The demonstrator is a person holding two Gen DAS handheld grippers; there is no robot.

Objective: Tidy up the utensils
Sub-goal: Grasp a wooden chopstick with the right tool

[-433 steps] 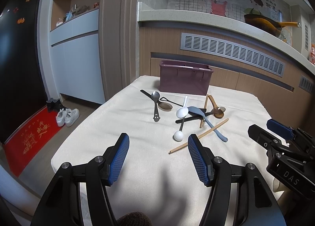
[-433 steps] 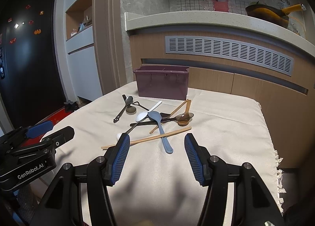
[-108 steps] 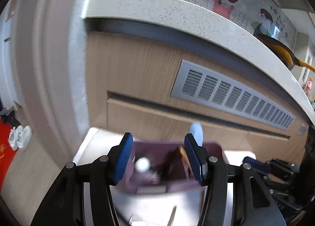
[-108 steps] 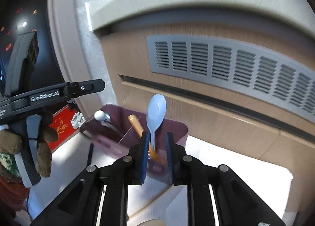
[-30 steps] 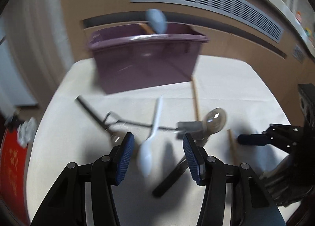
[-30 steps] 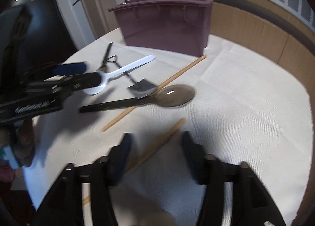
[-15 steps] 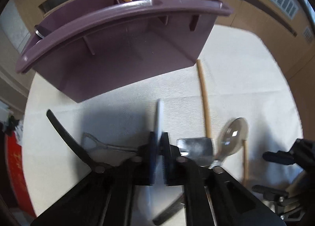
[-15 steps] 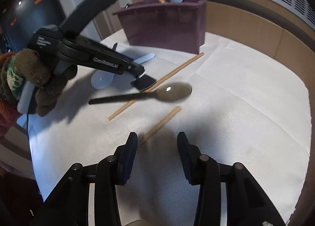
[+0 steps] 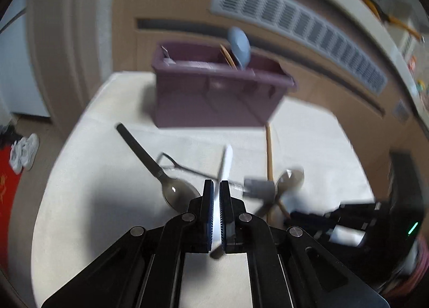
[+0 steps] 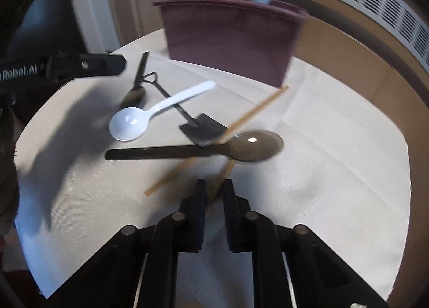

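My left gripper (image 9: 216, 184) is shut and raised a little over the cloth. The white spoon (image 9: 227, 159) runs out ahead of its tips and shows white through the slit between the pads. In the right wrist view the white spoon (image 10: 158, 110) lies on the cloth. The left gripper (image 10: 118, 64) hangs up-left of it and apart from it. My right gripper (image 10: 214, 183) has its jaws closing on a short wooden chopstick (image 10: 225, 172), which slants between the pads and is pinched. Behind stands the purple bin (image 9: 214, 104) with a blue spoon (image 9: 240, 47) upright in it.
On the cloth lie a long chopstick (image 10: 254, 109), a dark-handled brown spoon (image 10: 254, 144), a small black shovel (image 10: 203, 129) and a black-handled metal spoon (image 9: 177, 191). A wooden cabinet front with a vent (image 9: 295, 23) rises behind the bin. The table drops off at the left.
The left gripper has pulled back and up off the white spoon, which stays on the cloth, nudged slightly. The right gripper's jaws have come together on the short chopstick.
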